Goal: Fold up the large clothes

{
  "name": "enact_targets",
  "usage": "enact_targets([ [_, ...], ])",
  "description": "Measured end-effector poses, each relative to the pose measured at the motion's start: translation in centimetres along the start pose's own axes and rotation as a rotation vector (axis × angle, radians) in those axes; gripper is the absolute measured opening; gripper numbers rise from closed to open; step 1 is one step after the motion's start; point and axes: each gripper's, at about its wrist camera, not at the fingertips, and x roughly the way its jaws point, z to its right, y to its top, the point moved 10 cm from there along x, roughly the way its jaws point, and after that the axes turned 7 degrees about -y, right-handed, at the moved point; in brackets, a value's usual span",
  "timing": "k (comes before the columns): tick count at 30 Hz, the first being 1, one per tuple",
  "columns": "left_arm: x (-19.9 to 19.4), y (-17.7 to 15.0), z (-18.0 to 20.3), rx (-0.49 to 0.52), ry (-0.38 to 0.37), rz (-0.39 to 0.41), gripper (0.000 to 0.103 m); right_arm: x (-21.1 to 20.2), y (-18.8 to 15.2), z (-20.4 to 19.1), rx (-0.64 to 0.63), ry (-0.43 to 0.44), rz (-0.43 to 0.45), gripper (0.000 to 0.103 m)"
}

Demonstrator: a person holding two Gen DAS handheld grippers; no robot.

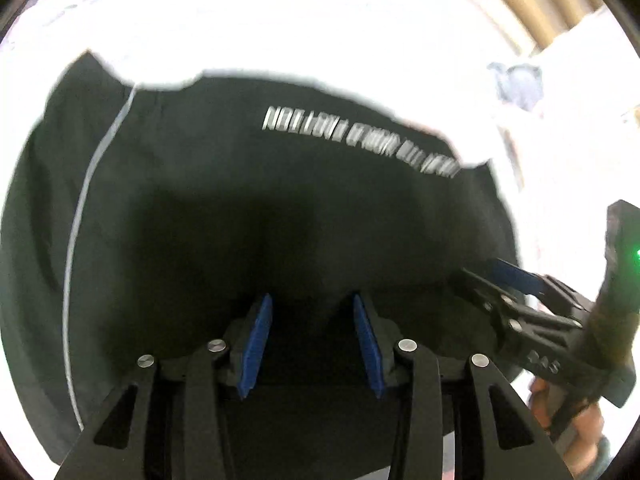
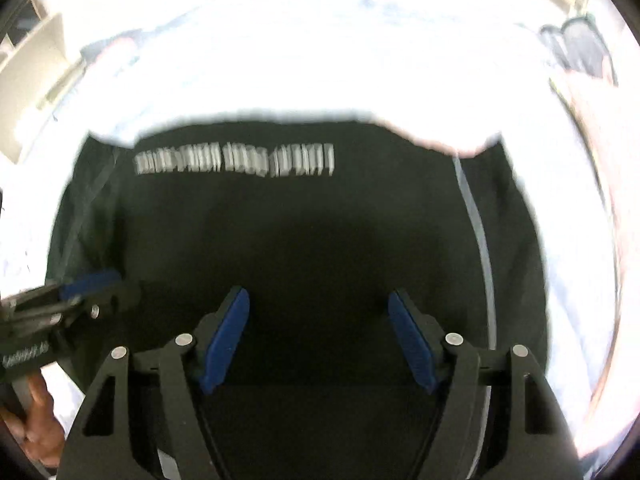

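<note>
Black garment (image 1: pixel 248 208) with white lettering (image 1: pixel 360 140) and piping spread flat on white surface (image 1: pixel 320 28), bright margin beyond far edge. Left gripper (image 1: pixel 308 344) tilted down over cloth, fingers (image 1: pixel 254 348) parted, empty. Right gripper (image 2: pixel 320 340) alongside, fingers wide, empty.

Bright white bedsheet (image 1: pixel 320 40) fills the background, blown out by strong light, its creases barely showing. At the far edge a tan wooden strip (image 1: pixel 532 4) curves past, and pale shelving (image 2: pixel 36 68) sits off on the other side.
</note>
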Motion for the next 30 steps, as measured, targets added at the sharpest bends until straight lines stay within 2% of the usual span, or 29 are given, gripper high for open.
enact_targets([
  [3, -0.5, 2.5, -0.4, -0.02, 0.026, 0.045, 0.045, 1.5, 2.7, -0.3, 0.003, -0.03, 0.002, 0.076],
  [5, 1.2, 3.3, -2.1, -0.037, 0.076, 0.014, 0.045, 4.4, 3.0, -0.6, 0.0, -0.039, -0.049, 0.074],
  [7, 3.8, 3.0, -3.9, -0.083, 0.09, -0.046, 0.044, 7.4, 2.2, -0.8, 0.011, -0.035, -0.094, 0.074],
  [9, 5.1, 3.1, -4.6, -0.082, 0.104, -0.053, 0.044, 8.2, 1.8, -0.7, 0.015, -0.039, -0.092, 0.075],
  [12, 5.0, 3.2, -3.9, -0.03, 0.141, -0.063, 0.045, 7.5, 1.4, -0.3, 0.021, -0.028, -0.094, 0.075],
  [17, 0.7, 2.6, -2.4, 0.02, 0.075, -0.027, 0.045, 2.7, 1.1, 0.5, 0.016, 0.031, -0.04, 0.074],
  [20, -2.6, 0.4, -2.2, 0.06, 0.067, 0.002, 0.045, -0.6, -1.5, 0.7, -0.006, 0.05, -0.015, 0.074],
  [24, -4.2, -3.7, -2.1, 0.07, 0.041, -0.021, 0.045, -1.9, -5.2, 0.0, -0.02, 0.054, -0.044, 0.075],
  [25, -3.9, -4.7, -2.2, 0.053, 0.025, -0.036, 0.045, -1.4, -6.7, -0.3, -0.044, 0.036, -0.066, 0.075],
  [26, -3.3, -5.7, -2.9, 0.033, 0.03, -0.052, 0.045, -0.6, -6.8, -0.5, -0.057, 0.022, -0.084, 0.074],
  [28, -1.6, -7.1, -3.8, 0.02, 0.069, -0.067, 0.045, 1.3, -8.3, -0.8, -0.056, 0.006, -0.135, 0.075],
  [30, 0.1, -7.7, -3.7, 0.045, 0.104, -0.075, 0.045, 2.4, -8.7, -0.7, -0.038, 0.005, -0.147, 0.075],
])
